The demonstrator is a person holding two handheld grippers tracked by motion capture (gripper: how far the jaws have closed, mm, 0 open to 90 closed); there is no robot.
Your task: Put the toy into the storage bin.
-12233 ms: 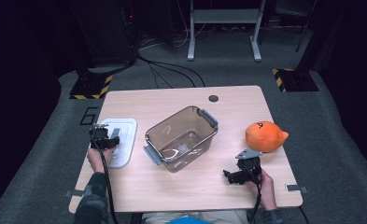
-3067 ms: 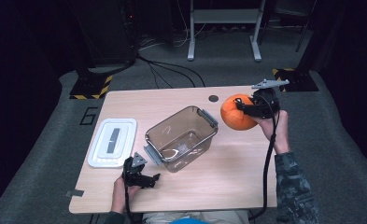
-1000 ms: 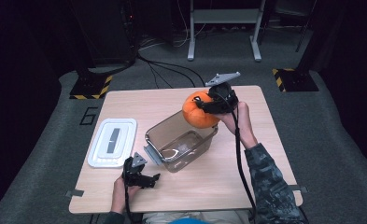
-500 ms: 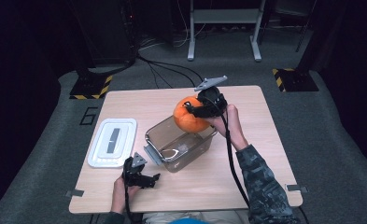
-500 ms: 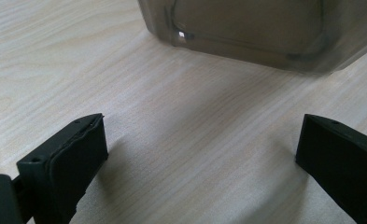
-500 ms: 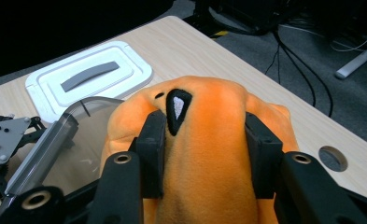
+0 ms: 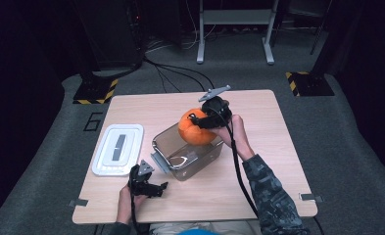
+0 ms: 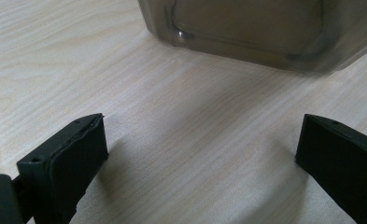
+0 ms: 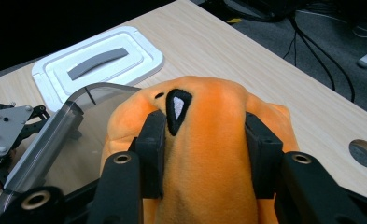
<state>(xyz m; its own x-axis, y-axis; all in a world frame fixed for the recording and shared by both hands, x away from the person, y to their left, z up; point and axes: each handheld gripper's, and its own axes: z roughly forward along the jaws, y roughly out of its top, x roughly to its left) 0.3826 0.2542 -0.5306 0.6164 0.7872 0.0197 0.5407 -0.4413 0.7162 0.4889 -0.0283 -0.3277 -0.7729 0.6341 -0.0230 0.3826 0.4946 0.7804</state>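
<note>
Now the counter (image 7: 278,161) carries a clear plastic bin (image 7: 186,157) at its middle, with a white lid (image 7: 117,149) lying flat to its left. Above the bin's far rim hangs the orange plush toy (image 7: 196,127), pinched between the right tool's (image 7: 200,121) pads. Down front, the left tool (image 7: 153,186) rests on the wood, jaws spread with nothing between them.
</note>
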